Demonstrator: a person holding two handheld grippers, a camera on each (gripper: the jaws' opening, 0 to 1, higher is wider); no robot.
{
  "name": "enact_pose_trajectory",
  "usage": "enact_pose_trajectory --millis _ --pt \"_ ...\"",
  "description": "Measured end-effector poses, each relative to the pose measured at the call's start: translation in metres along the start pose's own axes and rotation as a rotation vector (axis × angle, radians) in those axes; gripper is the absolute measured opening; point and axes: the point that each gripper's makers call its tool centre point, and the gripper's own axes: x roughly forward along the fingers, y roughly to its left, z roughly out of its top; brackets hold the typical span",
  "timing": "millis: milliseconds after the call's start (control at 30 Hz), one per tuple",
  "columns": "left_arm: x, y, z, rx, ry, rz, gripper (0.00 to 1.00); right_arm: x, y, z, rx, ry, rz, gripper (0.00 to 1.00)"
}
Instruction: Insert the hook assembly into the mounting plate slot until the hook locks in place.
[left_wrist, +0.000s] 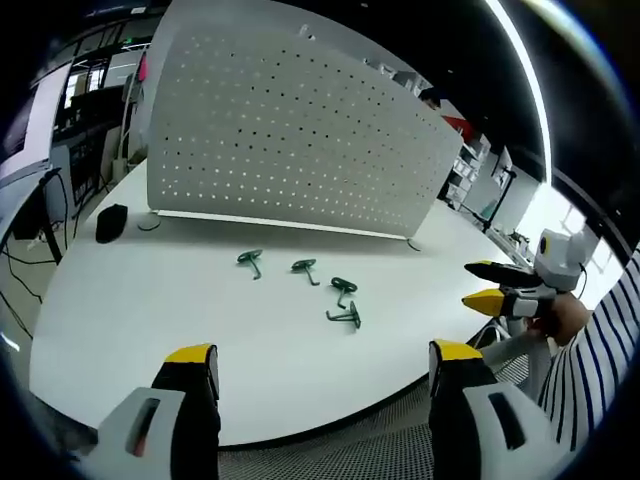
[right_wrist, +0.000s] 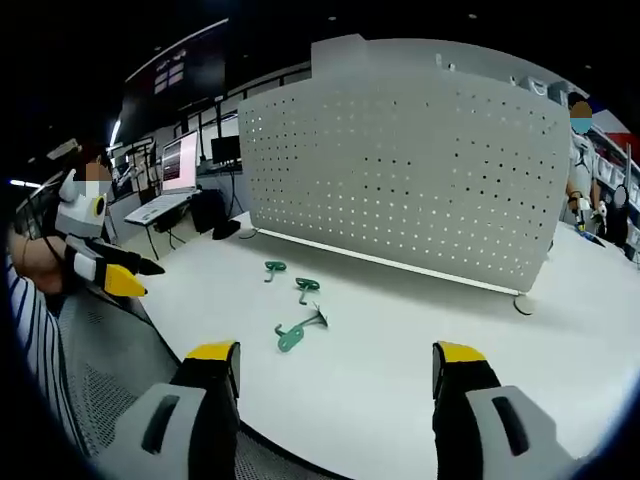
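Yellow-tipped jaws of my left tool (left_wrist: 318, 365) rise nearest in the left gripper view, spread wide apart with nothing between them, hanging over the near edge of the white tabletop (left_wrist: 200, 300). My right tool (right_wrist: 337, 362) stands the same way in the right gripper view: jaws apart, empty, above the tabletop's edge.

Out on the tabletop lie four green hooks, well clear of both tools. In the left gripper view they run in a loose row: one hook (left_wrist: 250, 261) farthest left, a second hook (left_wrist: 305, 268) beside it, a third hook (left_wrist: 343, 288) further right, and the fourth hook (left_wrist: 346, 317) just in front of the third. Beyond them the white perforated mounting plate (left_wrist: 290, 130) stands upright on the tabletop, apart from all the hooks. A small black object (left_wrist: 111, 221) sits near the plate's left end.

My right tool also shows at the right of the left gripper view, held by my hand (left_wrist: 563, 318) next to a striped sleeve (left_wrist: 600, 360).
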Motion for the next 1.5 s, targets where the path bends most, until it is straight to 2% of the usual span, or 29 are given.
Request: enact_pose_trajectory --millis 333,500,833,1300,1433,1500 --pt "0.000 0.000 0.001 0.001 -0.006 0.003 0.87 0.001 0.005 -0.001 0.015 0.005 0.029 0.74" --pt "-0.001 0.004 0.002 0.015 -0.014 0.030 0.87 0.000 0.003 0.001 0.023 -0.009 0.024 0.71" --pt "-0.001 0.004 0.002 0.019 -0.011 0.033 0.87 -0.001 0.006 0.005 0.037 -0.030 0.038 0.67" --pt "-0.001 0.004 0.000 0.018 0.001 0.033 0.87 -0.001 0.011 0.005 0.035 -0.026 0.053 0.64" --pt "0.000 0.003 0.000 0.019 0.004 0.030 0.87 0.000 0.008 0.005 0.086 -0.023 0.054 0.65" --pt "-0.001 0.004 0.000 0.011 0.001 0.031 0.87 0.001 0.011 0.003 0.127 -0.002 0.076 0.65"
